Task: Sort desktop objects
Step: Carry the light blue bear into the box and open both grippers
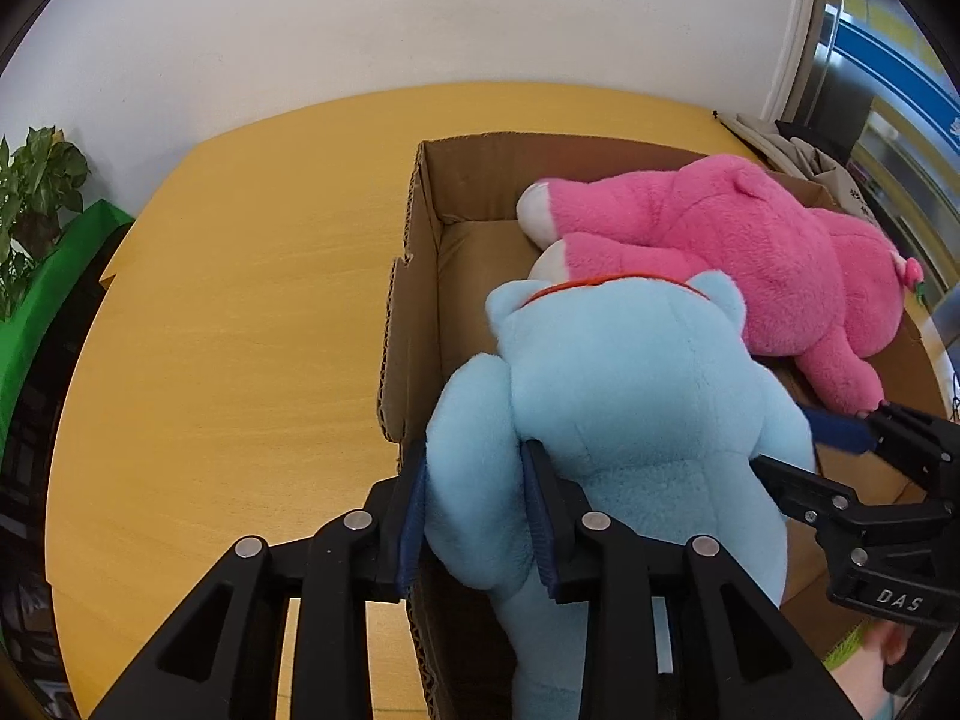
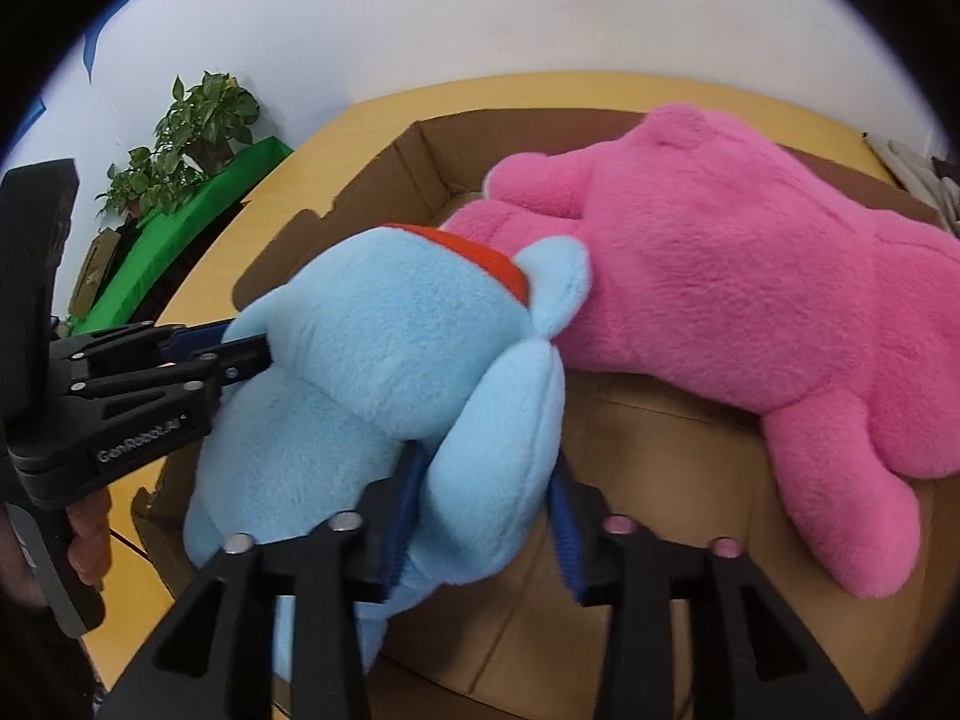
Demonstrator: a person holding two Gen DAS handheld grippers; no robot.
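A light blue plush toy (image 1: 630, 396) with a red collar hangs over the open cardboard box (image 1: 420, 276). My left gripper (image 1: 477, 516) is shut on its left limb. My right gripper (image 2: 483, 516) is shut on its other limb, and it also shows in the left wrist view (image 1: 840, 450) at the right. The blue plush (image 2: 384, 372) leans against a big pink plush toy (image 2: 720, 312) that lies inside the box (image 2: 630, 570). The pink plush (image 1: 750, 252) fills the box's far right part.
The box stands on a round yellow wooden table (image 1: 228, 348). A white wall is behind it. A potted plant (image 2: 192, 120) and a green ledge (image 1: 54, 282) are at the far left. Cloth or bags (image 1: 798, 150) lie at the table's far right edge.
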